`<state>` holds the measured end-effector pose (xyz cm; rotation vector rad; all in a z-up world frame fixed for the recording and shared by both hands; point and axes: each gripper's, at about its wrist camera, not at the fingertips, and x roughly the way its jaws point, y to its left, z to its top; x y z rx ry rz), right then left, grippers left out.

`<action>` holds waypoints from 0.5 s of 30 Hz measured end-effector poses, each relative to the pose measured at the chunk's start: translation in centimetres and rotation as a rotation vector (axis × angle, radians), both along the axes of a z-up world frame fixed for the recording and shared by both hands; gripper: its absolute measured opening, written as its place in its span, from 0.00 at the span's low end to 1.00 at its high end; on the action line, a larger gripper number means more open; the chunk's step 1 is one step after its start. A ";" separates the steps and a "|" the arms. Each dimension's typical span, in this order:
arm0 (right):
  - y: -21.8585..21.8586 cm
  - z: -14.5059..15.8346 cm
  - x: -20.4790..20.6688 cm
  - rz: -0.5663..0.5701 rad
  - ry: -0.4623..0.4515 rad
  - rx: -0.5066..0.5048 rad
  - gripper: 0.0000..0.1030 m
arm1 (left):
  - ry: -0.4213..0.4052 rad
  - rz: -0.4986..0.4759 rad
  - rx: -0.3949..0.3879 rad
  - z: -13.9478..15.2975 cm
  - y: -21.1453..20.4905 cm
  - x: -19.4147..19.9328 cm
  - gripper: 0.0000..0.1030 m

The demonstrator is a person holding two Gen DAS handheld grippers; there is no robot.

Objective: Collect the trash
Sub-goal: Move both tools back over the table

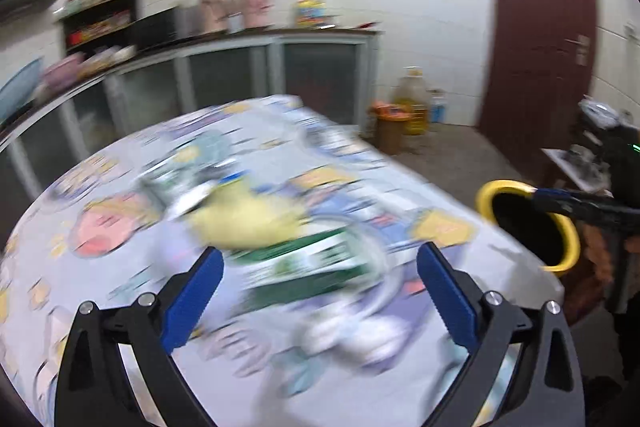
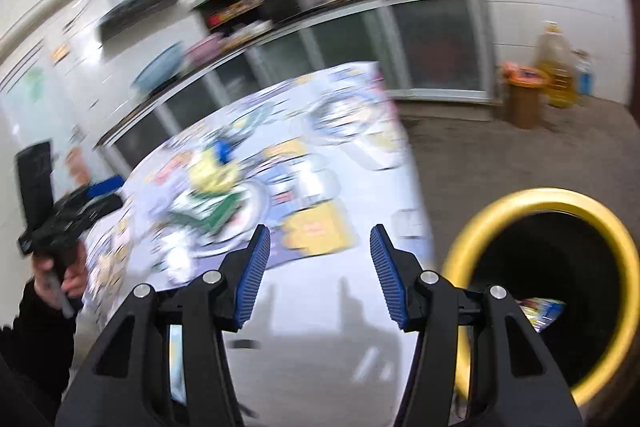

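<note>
Both tools (image 1: 320, 279) (image 2: 316, 267) agape, empty.

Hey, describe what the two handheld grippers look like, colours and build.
Both the left gripper and right gripper have black angular plastic linkages with silver bolts at the joints. Their fingers carry blue ribbed pads. The hand holding the left one wears a dark sleeve.

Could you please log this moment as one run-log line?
left gripper: open, above green-white package | right gripper: open, empty | yellow-rimmed bin: beside table, wrapper inside | image: blurred

One yellow-rimmed bin (image 2: 548, 291), two grippers (image 1: 320, 291) (image 2: 316, 271).
</note>
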<state>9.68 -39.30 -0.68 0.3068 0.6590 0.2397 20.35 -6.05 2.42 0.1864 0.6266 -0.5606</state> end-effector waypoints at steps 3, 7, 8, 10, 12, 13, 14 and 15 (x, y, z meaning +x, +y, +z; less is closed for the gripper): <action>4.8 -0.2 1.2 0.116 0.001 -0.031 0.49 | 0.036 0.145 0.007 -0.7 4.5 1.5 0.91; 10.3 -0.8 2.3 0.243 0.008 -0.090 0.49 | 0.057 0.252 -0.012 -1.4 7.9 2.3 0.91; 11.8 -1.0 2.9 0.276 0.021 -0.100 0.49 | 0.060 0.259 -0.018 -1.4 8.2 2.3 0.91; 13.2 -1.4 3.3 0.305 0.035 -0.113 0.49 | 0.068 0.274 -0.014 -1.6 8.3 2.8 0.91; 14.5 -1.8 3.9 0.321 0.051 -0.133 0.49 | 0.084 0.283 -0.022 -1.7 8.1 3.6 0.92; 15.1 -2.1 4.3 0.330 0.060 -0.136 0.49 | 0.099 0.283 -0.032 -1.9 7.9 4.1 0.92; 15.6 -2.2 4.6 0.335 0.067 -0.135 0.49 | 0.106 0.284 -0.037 -2.2 7.8 4.6 0.92; 15.9 -2.4 4.7 0.341 0.073 -0.136 0.49 | 0.114 0.288 -0.042 -2.3 7.6 5.1 0.92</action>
